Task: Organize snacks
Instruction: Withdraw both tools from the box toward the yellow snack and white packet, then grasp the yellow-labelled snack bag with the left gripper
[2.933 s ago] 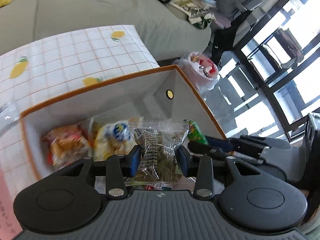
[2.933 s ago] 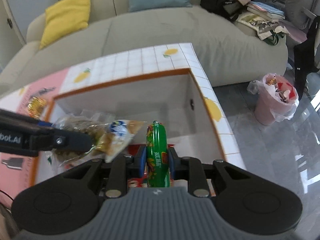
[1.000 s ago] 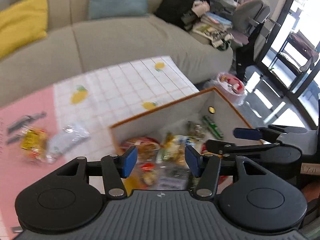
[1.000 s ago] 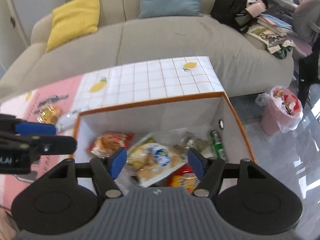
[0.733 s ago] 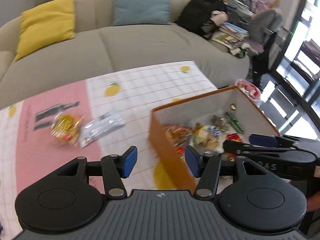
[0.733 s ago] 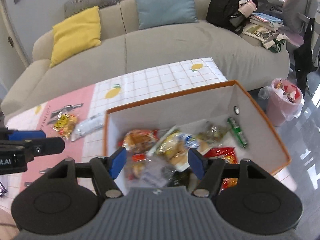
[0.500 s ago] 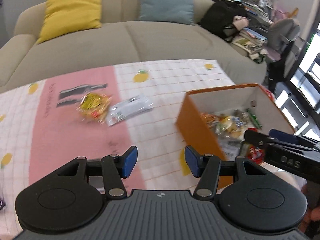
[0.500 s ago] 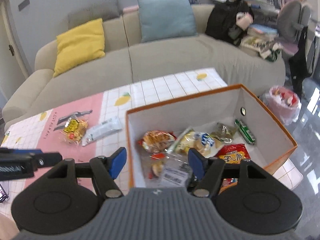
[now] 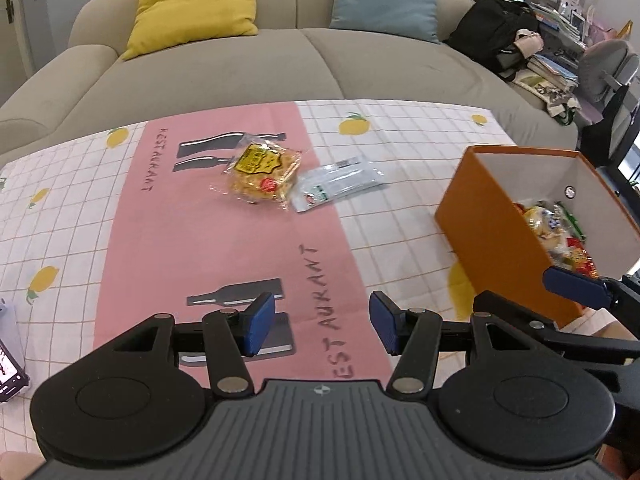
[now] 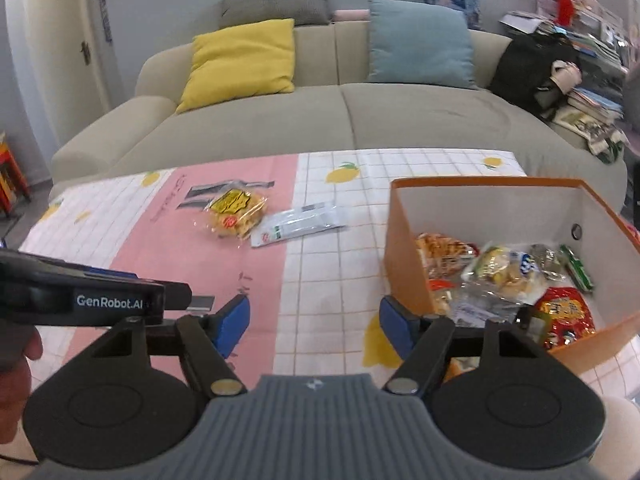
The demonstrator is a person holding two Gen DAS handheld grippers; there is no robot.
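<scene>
Snacks in box – right view only, phone – left

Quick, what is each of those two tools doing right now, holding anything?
Left tool: open, holding nothing, only tablecloth shows between its pads.
Right tool: open and empty; its jaws have just been opening wider.

Both tools match: the left two-finger gripper has a ribbed grey housing, black arms with round discs, silver screws and blue pads. The right two-finger gripper looks identical. White "GenRobot.AI" lettering at nine o'clock marks the left one.
</scene>
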